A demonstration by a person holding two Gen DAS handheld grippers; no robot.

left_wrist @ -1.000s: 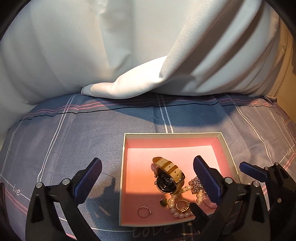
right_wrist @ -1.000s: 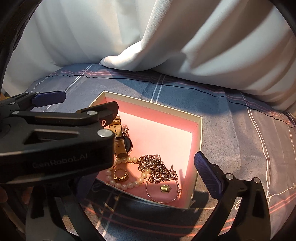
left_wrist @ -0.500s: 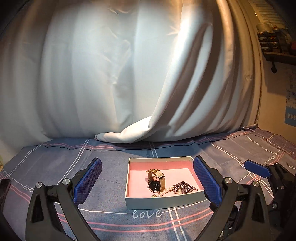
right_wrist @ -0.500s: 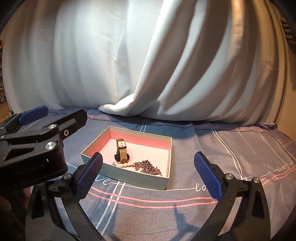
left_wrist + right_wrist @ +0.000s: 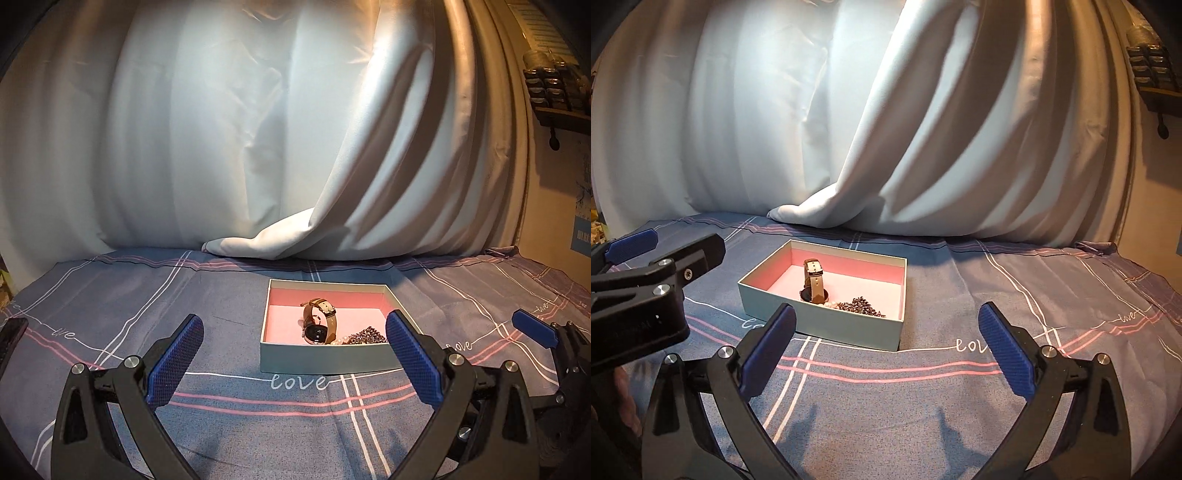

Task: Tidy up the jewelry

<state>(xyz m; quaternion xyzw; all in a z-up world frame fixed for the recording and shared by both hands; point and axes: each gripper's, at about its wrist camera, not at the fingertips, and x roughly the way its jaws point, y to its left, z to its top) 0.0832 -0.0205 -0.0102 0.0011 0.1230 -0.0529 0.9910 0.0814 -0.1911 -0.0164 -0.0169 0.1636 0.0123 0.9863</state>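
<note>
Near the middle of the bed (image 5: 110,295), just short of its back edge where the white curtain (image 5: 258,147) falls, sits the open box (image 5: 325,360) with a pink lining. Inside it lie the watch (image 5: 319,321), a heap of dark chain (image 5: 364,336) and a few pearls (image 5: 339,341), all gathered toward the box's near wall.

The watch stands on its edge, strap looped upward, dial facing the near wall; its long axis runs roughly front to back. The box's long side runs across the bed.

Both tools hover low in front of the box, empty: the left gripper (image 5: 291,363) has its jaws spread wide, and so does the right gripper (image 5: 886,352).

The jewelry looks already collected. If more sorting is wanted, a pick is best made from above, pinching the strap across its width and clear of the chain, which would snag easily.
</note>
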